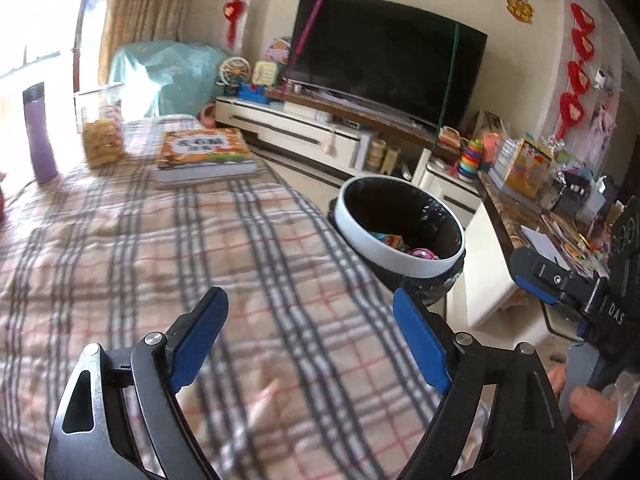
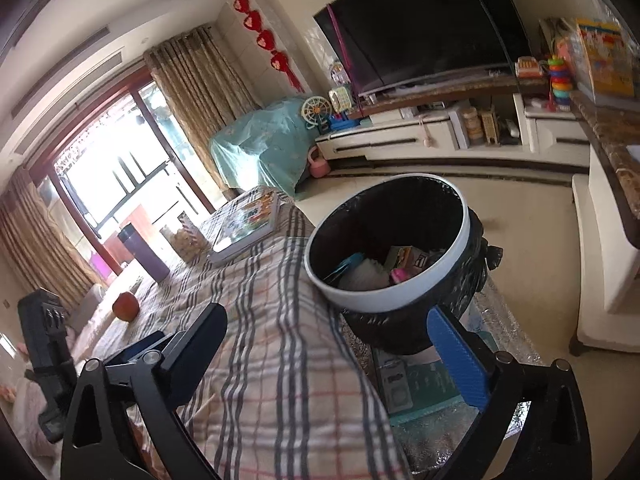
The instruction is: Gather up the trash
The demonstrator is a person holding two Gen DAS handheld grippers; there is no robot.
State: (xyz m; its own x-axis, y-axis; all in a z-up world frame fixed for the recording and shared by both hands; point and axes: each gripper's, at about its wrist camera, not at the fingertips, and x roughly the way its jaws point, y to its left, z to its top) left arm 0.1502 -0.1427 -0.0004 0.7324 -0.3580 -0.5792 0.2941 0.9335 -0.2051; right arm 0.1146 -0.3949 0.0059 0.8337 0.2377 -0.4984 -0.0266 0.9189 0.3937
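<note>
A round trash bin [image 1: 352, 236] with a white rim and a black liner stands just off the right edge of the plaid-covered table [image 1: 160, 260]. Inside lie a colourful carton [image 1: 394, 242] and a pink item [image 1: 424, 254]. My left gripper [image 1: 308, 300] hovers open over the plaid cloth, short of the bin, with nothing between its blue pads. In the right wrist view the bin [image 2: 384, 300] is close ahead, holding a carton [image 2: 404, 258] and crumpled white paper [image 2: 368, 276]. My right gripper [image 2: 326, 314] is open and empty at the bin's near side.
On the far end of the table are a thick book [image 1: 204, 152], a jar of snacks [image 1: 102, 132], a purple bottle [image 1: 38, 132] and a red fruit [image 2: 126, 306]. A TV [image 1: 380, 56] on a low cabinet and a cluttered side counter [image 1: 532, 184] stand beyond the bin.
</note>
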